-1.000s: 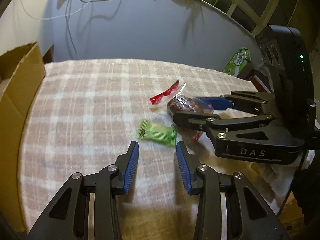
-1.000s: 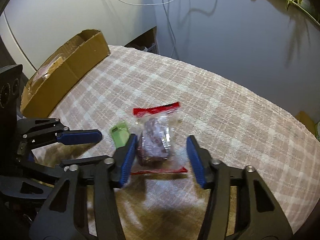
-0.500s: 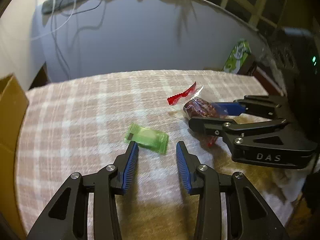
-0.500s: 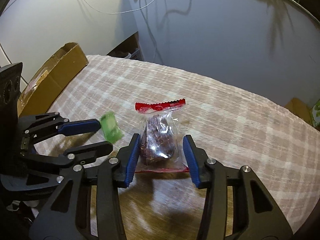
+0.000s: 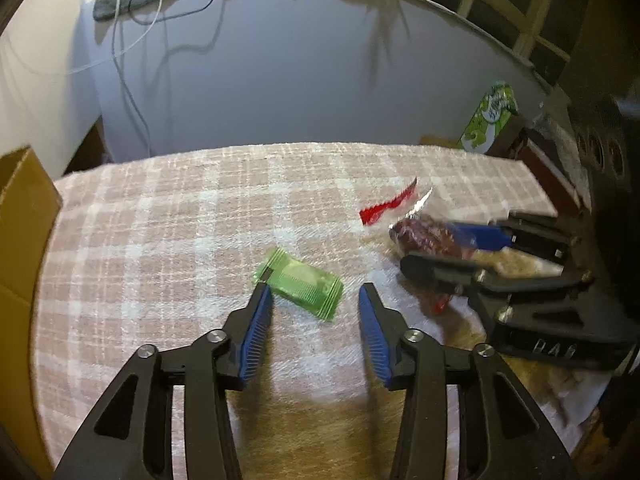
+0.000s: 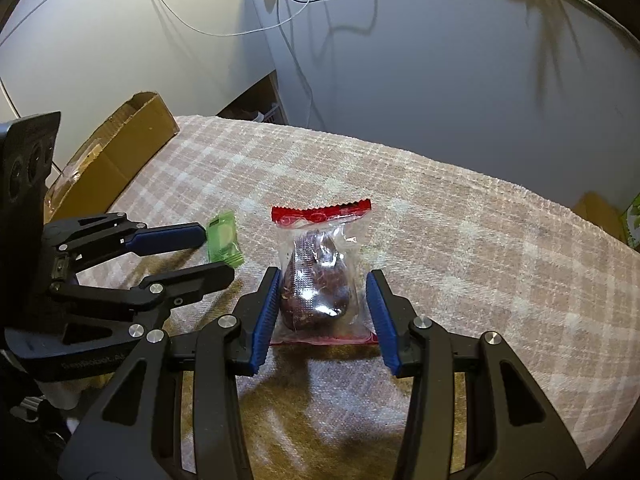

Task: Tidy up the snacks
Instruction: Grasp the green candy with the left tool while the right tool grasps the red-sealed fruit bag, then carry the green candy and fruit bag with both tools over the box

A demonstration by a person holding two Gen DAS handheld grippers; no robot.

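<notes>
1. Snacks lie on the checked cloth of the bench: a green packet and a clear packet with red seams and dark contents.
2. Left tongs have just been opening; the blue pads stand apart, and the green packet lies flat just beyond and between the tips, its near-left corner at the left pad's tip. No pad presses it.
3. In the right wrist view the green packet sits at the end of the left tongs, off to the left of the right tongs.
4. Right tongs stand partly open with the clear packet between the pads. The left pad lies against the packet's bulging side; the right pad shows a gap to the bulge, with only loose film near it. Whether the packet is truly pinched cannot be told.
5. From the left wrist view the clear packet lies to the right of the left tongs, between the fingers of the right tongs.
6. A cardboard box stands at the far left edge of the bench, well apart from both tongs.
</notes>
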